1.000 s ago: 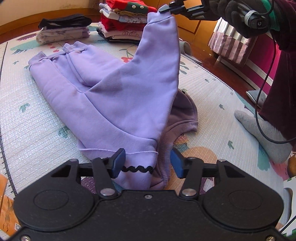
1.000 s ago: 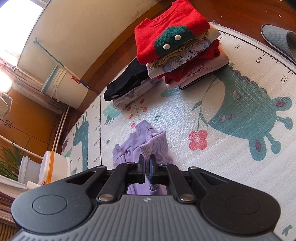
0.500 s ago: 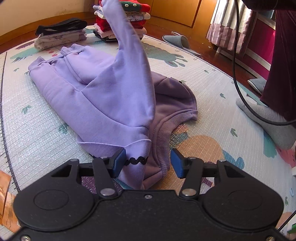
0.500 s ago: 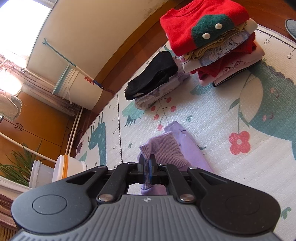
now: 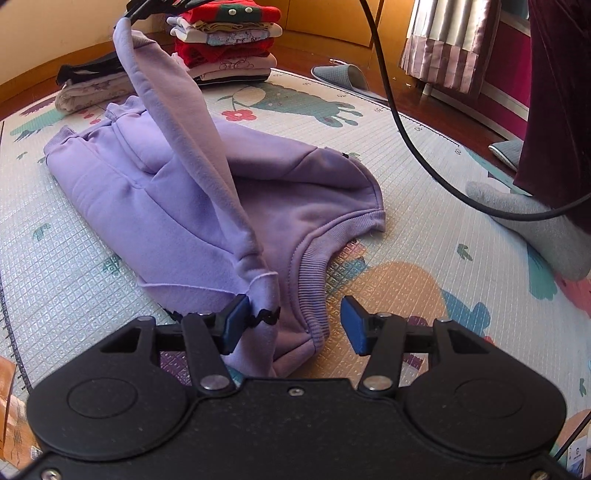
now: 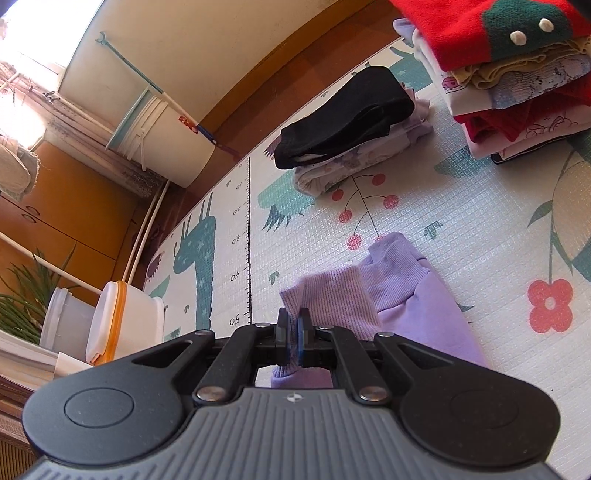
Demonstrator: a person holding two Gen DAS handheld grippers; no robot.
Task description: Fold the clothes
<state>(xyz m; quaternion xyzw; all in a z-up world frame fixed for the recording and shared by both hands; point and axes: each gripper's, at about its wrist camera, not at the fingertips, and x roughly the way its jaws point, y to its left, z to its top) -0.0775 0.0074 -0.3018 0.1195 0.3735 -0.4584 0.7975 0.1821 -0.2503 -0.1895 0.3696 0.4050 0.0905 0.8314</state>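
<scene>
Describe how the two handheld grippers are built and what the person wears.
The left gripper has a matte black body with two round discs, silver pivot screws and blue jaw pads. The right gripper is alike but has a ribbed grey housing with a small emblem. A black cable trails past. The person wears a dark maroon garment and a grey sock.

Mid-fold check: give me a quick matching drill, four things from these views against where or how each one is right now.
1. left hand-held gripper
2. right hand-held gripper
3. red sweater
4. black garment

a. tops the tall pile
b. open at the purple sweatshirt hem
c. tops the low pile
d. shut on the sleeve cuff

Pairs: 1-b, 2-d, 3-a, 4-c
</scene>
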